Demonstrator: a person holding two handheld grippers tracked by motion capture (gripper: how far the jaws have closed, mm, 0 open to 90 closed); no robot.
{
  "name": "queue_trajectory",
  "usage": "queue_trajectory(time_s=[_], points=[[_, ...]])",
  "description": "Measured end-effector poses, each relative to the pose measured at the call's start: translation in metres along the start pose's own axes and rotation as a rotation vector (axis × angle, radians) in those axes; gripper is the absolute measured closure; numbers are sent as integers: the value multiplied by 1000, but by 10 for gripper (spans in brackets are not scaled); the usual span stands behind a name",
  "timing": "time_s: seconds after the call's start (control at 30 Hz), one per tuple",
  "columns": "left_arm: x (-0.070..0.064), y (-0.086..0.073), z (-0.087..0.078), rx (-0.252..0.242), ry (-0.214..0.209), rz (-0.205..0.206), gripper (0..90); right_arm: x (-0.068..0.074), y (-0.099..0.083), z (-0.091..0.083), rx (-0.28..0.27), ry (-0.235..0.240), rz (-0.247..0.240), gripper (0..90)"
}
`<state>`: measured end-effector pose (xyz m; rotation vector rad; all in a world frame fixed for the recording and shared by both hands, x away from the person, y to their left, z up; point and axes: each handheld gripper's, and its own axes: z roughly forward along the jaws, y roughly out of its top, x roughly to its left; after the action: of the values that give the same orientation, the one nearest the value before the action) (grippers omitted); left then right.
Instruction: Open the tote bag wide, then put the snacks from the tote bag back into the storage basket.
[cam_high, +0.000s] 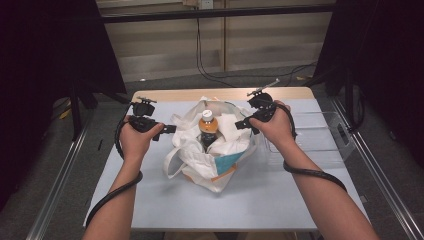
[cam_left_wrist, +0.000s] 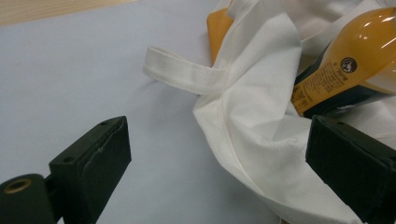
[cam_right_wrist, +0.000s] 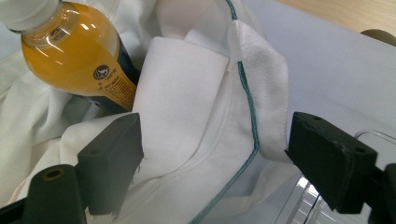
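A white cloth tote bag (cam_high: 220, 150) with an orange and blue print lies slumped in the middle of the table. An orange-drink bottle (cam_high: 208, 129) with a white cap stands in its mouth. My left gripper (cam_high: 169, 129) is open at the bag's left side. In the left gripper view the bag cloth (cam_left_wrist: 261, 121) and a handle loop (cam_left_wrist: 180, 74) lie between and ahead of the open left gripper (cam_left_wrist: 217, 135), with the bottle (cam_left_wrist: 355, 65) at the right. My right gripper (cam_high: 241, 123) is open at the bag's right rim. In its own view the right gripper (cam_right_wrist: 215, 126) straddles the green-stitched rim (cam_right_wrist: 252, 116), apart from it, beside the bottle (cam_right_wrist: 74, 51).
A clear plastic tray (cam_high: 312, 135) sits on the pale blue table top (cam_high: 150, 200) to the right of the bag, and its corner (cam_right_wrist: 308, 205) shows under the right gripper. Dark stands and cables lie beyond the table's far wooden edge (cam_high: 170, 93).
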<state>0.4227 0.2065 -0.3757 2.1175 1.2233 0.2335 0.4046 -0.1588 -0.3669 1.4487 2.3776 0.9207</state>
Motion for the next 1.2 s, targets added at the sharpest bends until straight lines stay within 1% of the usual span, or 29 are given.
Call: queue_trajectory(time_s=[0.1,0.13,0.23,0.27,0.3,0.37,0.4,0.5,0.53,0.6,0.63,0.67,0.7,0.73,0.77,0.8,0.83,0.87,0.9,0.93,0.97,1.0,1.03,1.07,1.1,1.13,1.17,1.2], points=[[1,-3,-2,4,-3,13,60,0,1,-3,-2,-3,-1,176],[1,-5,-2,1,-8,5,55,0,2,-3,-4,0,-1,176],[1,-8,-4,5,-5,10,55,0,2,-4,1,2,-8,176],[2,-8,-5,-2,-7,2,55,0,2,-4,-1,0,-10,175],[3,-9,-6,5,-4,7,55,0,2,-4,-1,0,-11,173],[4,-10,-6,2,4,-3,53,-1,2,-4,-2,2,-6,161],[6,-11,-7,10,1,4,53,-1,2,-4,6,-7,-5,135],[7,-13,-5,2,1,-13,53,-3,1,-4,14,-15,-4,140],[7,-14,-5,12,-4,-3,53,-4,1,-4,14,-12,-5,140],[8,-15,-5,15,7,4,53,-4,1,-4,16,-16,-5,139],[8,-16,-5,11,3,-6,53,-4,1,-4,17,-16,-3,138],[9,-17,-6,14,5,1,54,-4,1,-4,15,-15,-3,138],[9,-18,-5,4,7,-6,54,-4,1,-4,13,-14,-6,138],[9,-20,-6,12,6,-1,54,-4,1,-5,11,-13,-10,138],[9,-22,-6,11,7,-9,54,-3,2,-5,12,-14,-8,138],[10,-23,-7,21,10,-3,54,-2,2,-5,13,-13,-11,138],[10,-24,-7,14,11,-14,54,0,3,-6,10,-13,-14,137],[11,-24,-7,19,14,-7,54,1,4,-6,14,-12,-11,137],[11,-25,-8,18,16,-8,54,2,4,-7,7,-9,-19,136],[11,-26,-8,8,17,-21,54,3,5,-8,5,-7,-24,136],[12,-27,-9,15,17,-11,54,4,6,-8,2,-4,-27,137],[11,-28,-8,8,17,-27,55,5,7,-8,2,-6,-30,137],[13,-29,-9,28,12,-8,54,6,7,-8,0,-4,-37,137],[13,-31,-9,10,21,-29,54,7,7,-8,3,-4,-37,137],[14,-32,-10,17,22,-22,54,8,7,-8,2,-4,-40,137],[14,-33,-10,10,24,-30,55,9,8,-8,3,2,-44,137],[15,-34,-10,19,17,-24,54,10,8,-7,1,2,-46,137],[15,-36,-9,13,25,-30,55,11,9,-7,3,5,-49,137]])
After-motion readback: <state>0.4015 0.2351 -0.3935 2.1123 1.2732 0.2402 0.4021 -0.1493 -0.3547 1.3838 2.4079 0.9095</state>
